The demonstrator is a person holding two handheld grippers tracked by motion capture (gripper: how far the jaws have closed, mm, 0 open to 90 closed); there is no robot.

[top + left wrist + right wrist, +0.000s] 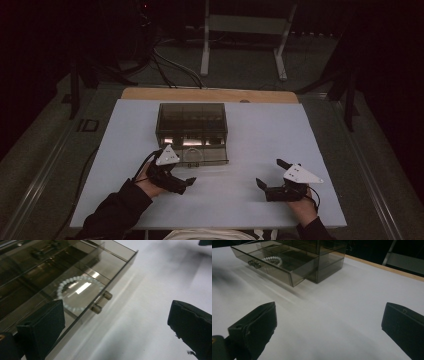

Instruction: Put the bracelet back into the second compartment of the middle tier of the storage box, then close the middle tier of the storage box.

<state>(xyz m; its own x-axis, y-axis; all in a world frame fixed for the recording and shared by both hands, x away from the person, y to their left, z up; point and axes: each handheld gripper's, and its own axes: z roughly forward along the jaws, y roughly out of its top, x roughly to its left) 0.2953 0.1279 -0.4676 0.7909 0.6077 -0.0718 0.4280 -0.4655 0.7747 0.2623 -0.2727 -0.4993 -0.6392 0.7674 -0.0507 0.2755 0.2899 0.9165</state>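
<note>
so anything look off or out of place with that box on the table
Nothing looks damaged or spilled. The smoky clear box has its bottom drawer pulled out, with a white bead bracelet lying flat inside. Both claws, left and right, are open and hold nothing.

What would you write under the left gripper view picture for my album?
The open left gripper hovers by a smoky clear drawer pulled open, with a white bead bracelet inside.
</note>
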